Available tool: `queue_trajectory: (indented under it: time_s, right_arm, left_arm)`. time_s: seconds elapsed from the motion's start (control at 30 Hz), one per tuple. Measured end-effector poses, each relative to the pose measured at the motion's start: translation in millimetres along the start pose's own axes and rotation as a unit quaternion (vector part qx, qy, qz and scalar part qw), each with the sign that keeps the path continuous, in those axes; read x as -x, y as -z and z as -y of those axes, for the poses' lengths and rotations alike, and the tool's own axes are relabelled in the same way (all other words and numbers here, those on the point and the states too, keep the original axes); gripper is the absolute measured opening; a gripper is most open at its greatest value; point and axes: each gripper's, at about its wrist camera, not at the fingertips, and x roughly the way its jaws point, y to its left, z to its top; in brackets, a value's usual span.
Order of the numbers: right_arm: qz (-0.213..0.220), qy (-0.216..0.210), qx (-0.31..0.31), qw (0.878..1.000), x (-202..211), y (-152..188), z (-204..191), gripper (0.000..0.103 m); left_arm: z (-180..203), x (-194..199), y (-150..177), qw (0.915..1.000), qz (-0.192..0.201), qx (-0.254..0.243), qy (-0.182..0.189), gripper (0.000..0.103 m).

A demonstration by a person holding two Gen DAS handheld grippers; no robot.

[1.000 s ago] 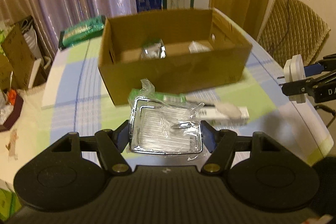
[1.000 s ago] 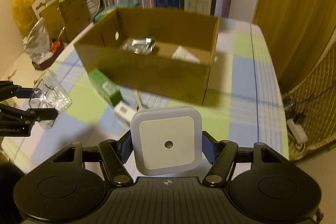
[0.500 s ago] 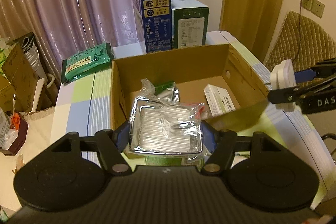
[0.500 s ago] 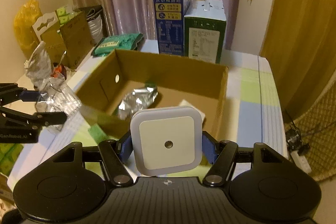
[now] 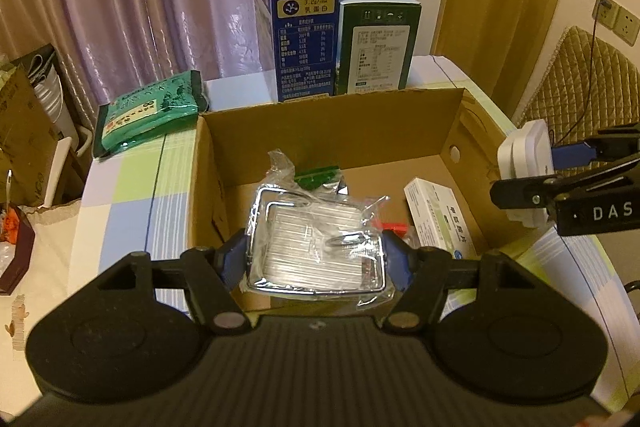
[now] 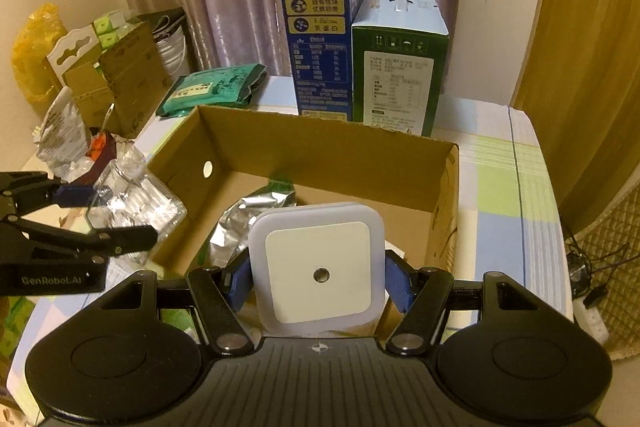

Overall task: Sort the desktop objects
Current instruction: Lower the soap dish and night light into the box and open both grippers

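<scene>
The left gripper [image 5: 316,259] has its fingers closed partway on a wrapped metal rack [image 5: 316,247], one blue pad on each short side, and holds it above the near wall of the box [image 5: 328,123]. The right gripper [image 6: 318,279] likewise clamps a white night light [image 6: 318,271] by its two side edges, over the box's near right corner.

The rack looks stiff and fairly light, a chromed wire frame sealed in loose clear film. The film is slick and crinkly, so the pads probably bite best where they press through it onto the frame's side rails, as they do now; a hold on the film alone would likely slip. The night light is a smooth, hard plastic square, light, with rounded glossy edges. A grip across its flat sides seems sound, though a hard drop might crack it, so it should be let go low.

Inside the box lie a foil pouch [image 6: 248,215] by the middle and a white carton [image 5: 438,215] against the right wall, leaving bare floor at the back.

The bench [image 6: 504,187] wears a checked cloth of green, blue and white. Two tall cartons [image 5: 304,23] stand behind the box at the far edge, and a green packet [image 5: 150,111] lies at the far left corner. Curtains hang behind, a quilted chair [image 5: 576,83] stands to the right, and bags clutter the left.
</scene>
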Motion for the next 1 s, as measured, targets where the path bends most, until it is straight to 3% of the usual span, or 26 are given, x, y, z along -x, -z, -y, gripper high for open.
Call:
queue_trajectory:
  time_s: [0.17,0.27,0.7,0.87,0.93,1.0]
  right_arm:
    - [0.000,-0.001,-0.003,1.000,-13,-4,5,0.063]
    - [-0.002,-0.001,-0.008,1.000,-20,-3,8,0.063]
    - [-0.008,-0.003,-0.017,1.000,-34,4,8,0.063]
    - [0.017,-0.025,-0.034,0.999,-31,1,5,0.064]
    - [0.028,-0.028,-0.039,0.998,-28,0,5,0.091]
    - [0.038,-0.027,-0.033,0.998,-24,1,4,0.094]
  left_arm:
    - [-5,-16,0,1.0000,-0.002,0.009,0.000,0.065]
    - [-12,-22,-2,0.9995,0.009,0.031,0.001,0.079]
    - [-26,-13,7,0.9993,0.021,0.031,-0.007,0.078]
    - [-29,-7,12,0.9991,0.024,0.035,-0.006,0.078]
    - [-30,-3,15,0.9991,0.026,0.034,-0.008,0.078]
    - [-31,1,20,0.9991,0.027,0.033,-0.008,0.078]
